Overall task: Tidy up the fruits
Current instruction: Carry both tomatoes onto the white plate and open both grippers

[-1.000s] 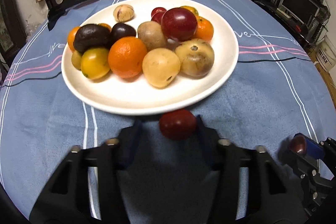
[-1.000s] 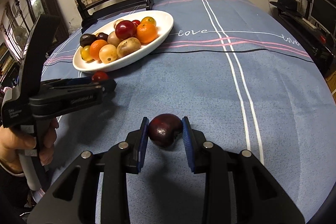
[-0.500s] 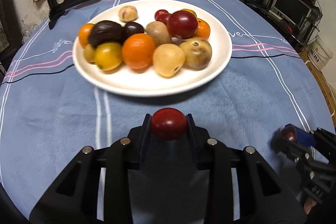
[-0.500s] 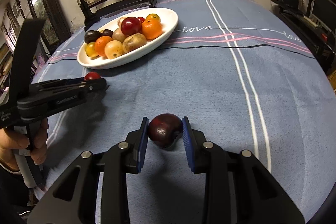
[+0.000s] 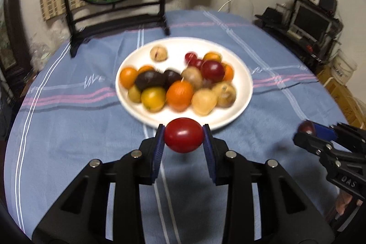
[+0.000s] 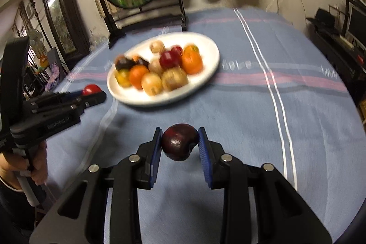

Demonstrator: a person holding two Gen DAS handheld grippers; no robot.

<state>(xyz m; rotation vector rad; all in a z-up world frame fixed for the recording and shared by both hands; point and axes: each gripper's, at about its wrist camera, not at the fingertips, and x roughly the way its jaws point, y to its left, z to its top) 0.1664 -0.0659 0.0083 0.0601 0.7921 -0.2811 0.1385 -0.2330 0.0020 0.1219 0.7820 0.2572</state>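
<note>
Blue tablecloth, fruit plate behind. Left gripper clamps a red fruit, right gripper a dark plum — both aloft, probably light, smooth, bruisable; grip mid-girth.

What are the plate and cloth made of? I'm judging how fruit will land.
Plate: probably glazed ceramic; smooth glossy white, though blur leaves plastic possible. Cloth: soft woven fabric, matte and slightly fuzzy, blue with stripes.
</note>
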